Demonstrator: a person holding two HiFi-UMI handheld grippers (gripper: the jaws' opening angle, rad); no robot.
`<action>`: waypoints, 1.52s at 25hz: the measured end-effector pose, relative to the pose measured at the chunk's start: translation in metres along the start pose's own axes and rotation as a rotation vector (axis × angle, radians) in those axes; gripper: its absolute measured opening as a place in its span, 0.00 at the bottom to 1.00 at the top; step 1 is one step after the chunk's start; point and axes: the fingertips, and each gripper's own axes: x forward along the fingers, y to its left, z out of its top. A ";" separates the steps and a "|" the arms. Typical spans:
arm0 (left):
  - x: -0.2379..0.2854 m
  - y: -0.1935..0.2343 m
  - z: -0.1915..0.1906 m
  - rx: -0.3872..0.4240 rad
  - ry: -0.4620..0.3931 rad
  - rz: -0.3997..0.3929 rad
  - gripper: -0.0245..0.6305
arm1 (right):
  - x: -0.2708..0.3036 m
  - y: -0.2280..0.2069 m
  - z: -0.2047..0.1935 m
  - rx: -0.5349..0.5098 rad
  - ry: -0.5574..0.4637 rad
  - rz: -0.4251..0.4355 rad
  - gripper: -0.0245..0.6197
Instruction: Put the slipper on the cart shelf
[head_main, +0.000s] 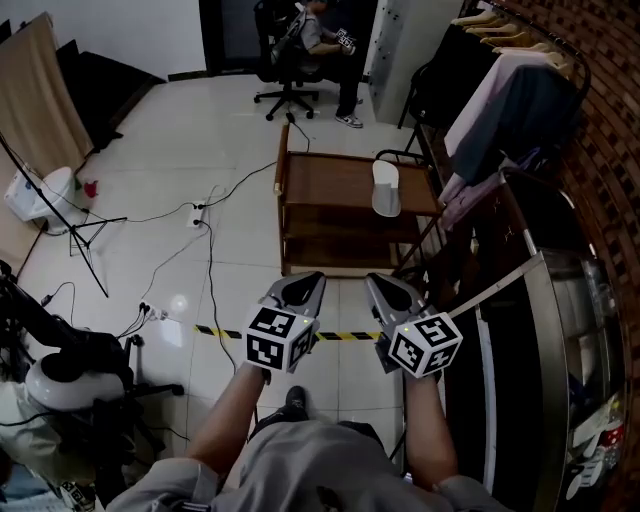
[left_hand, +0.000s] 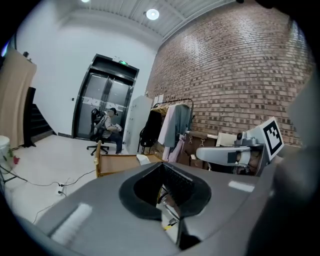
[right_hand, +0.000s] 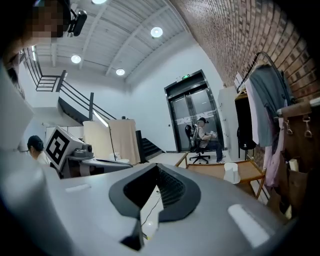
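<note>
The left gripper (head_main: 300, 285) and the right gripper (head_main: 388, 288) are held up close to the person. On both, the fingers (left_hand: 176, 181) are closed together with nothing between them.

Past a striped tape line (head_main: 345, 335) on the floor stands the wooden cart (head_main: 320, 185), well apart from the grippers. The white slipper (head_main: 386, 188) lies flat on its top shelf, near the right edge. Its long side runs away from the person. I cannot tell which end is the toe.

I think the putting step is done. Next, the grippers only need to stay away from the cart.
</note>
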 end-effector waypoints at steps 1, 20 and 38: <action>0.007 0.009 0.002 0.001 0.004 -0.007 0.05 | 0.011 -0.004 0.001 0.004 0.000 -0.006 0.04; 0.170 0.095 0.030 -0.003 0.070 -0.067 0.05 | 0.136 -0.143 0.012 0.048 0.034 -0.076 0.04; 0.371 0.133 0.031 0.030 0.206 -0.059 0.05 | 0.214 -0.354 -0.026 0.142 0.163 -0.178 0.04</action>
